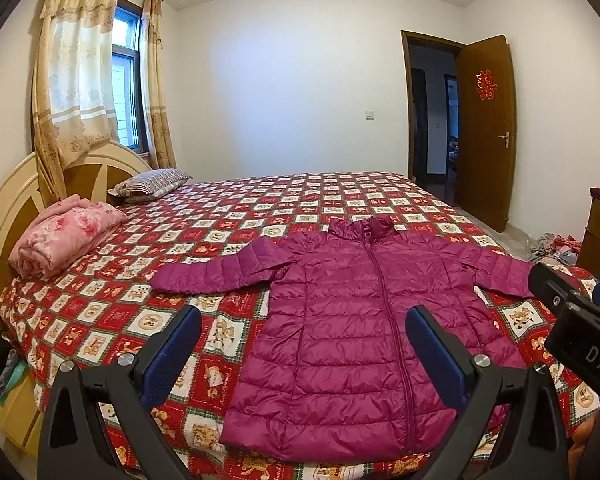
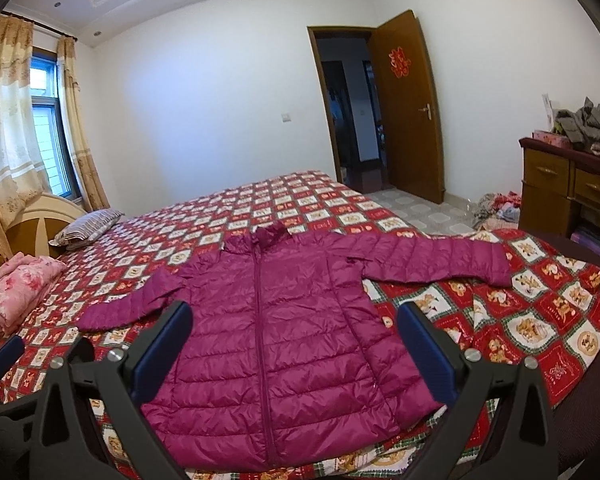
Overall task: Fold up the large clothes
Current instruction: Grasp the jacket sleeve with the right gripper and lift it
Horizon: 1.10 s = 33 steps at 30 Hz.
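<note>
A magenta quilted puffer jacket [image 1: 352, 328] [image 2: 276, 344] lies flat and zipped on the bed, front up, collar toward the far wall, both sleeves spread out to the sides. My left gripper [image 1: 304, 320] hovers open above the jacket's lower left part, nothing between its blue-padded fingers. In the right wrist view my right gripper [image 2: 296, 316] is open too, held over the jacket's lower half without touching it. The right gripper's body also shows at the right edge of the left wrist view. Part of the left gripper appears at the lower left of the right wrist view.
The bed carries a red patterned quilt [image 1: 228, 208] [image 2: 540, 304]. A folded pink blanket [image 1: 64, 236] and a striped pillow [image 1: 152, 184] lie by the headboard. A wooden dresser [image 2: 568, 188] with piled clothes stands at the right, and clothes lie on the floor near the open door [image 2: 408, 108].
</note>
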Tool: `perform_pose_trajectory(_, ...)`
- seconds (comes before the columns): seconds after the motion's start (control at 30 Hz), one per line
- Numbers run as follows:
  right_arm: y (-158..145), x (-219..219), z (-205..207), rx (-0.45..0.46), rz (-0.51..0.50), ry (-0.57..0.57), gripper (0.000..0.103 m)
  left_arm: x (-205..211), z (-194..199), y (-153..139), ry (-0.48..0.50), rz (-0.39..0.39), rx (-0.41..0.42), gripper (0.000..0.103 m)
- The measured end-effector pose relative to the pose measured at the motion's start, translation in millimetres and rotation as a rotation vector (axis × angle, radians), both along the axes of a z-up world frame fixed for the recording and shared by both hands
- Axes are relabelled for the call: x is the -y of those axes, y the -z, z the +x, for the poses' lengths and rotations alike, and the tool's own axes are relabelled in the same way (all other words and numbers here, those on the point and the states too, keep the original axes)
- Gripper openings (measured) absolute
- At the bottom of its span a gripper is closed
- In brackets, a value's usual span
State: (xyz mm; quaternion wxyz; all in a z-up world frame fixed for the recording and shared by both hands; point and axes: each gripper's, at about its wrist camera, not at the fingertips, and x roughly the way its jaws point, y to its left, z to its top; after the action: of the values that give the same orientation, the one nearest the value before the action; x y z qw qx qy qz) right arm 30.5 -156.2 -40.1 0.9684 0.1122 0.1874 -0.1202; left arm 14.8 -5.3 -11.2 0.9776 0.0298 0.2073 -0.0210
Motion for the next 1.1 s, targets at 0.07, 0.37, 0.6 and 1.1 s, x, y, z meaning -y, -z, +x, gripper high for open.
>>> perform_pose_trajectory(0.07, 2.6, 4.1, 4.1, -0.009, -0.005, 0.013, 0.103, 0.0, 5.7, 2.0, 0.014, -0.005, 0.006, 0.102)
perform_pose_trajectory(0.37, 28.5, 46.1, 46.5, -0.095, 0.012, 0.069, 0.103, -5.6, 74.8, 26.8, 0.086, -0.076, -0.091, 0.102)
perform_pose_trajectory(0.6, 53.5, 110.6, 69.5, -0.182, 0.13, 0.211, 0.103, -14.1, 128.7, 46.5, 0.078, -0.074, -0.149, 0.102)
perform_pose_trajectory(1.1, 100.7, 323.0, 79.5, -0.177, 0.382, 0.623, 0.087, -69.4, 276.1, 114.7, -0.004, -0.155, -0.302, 0.102)
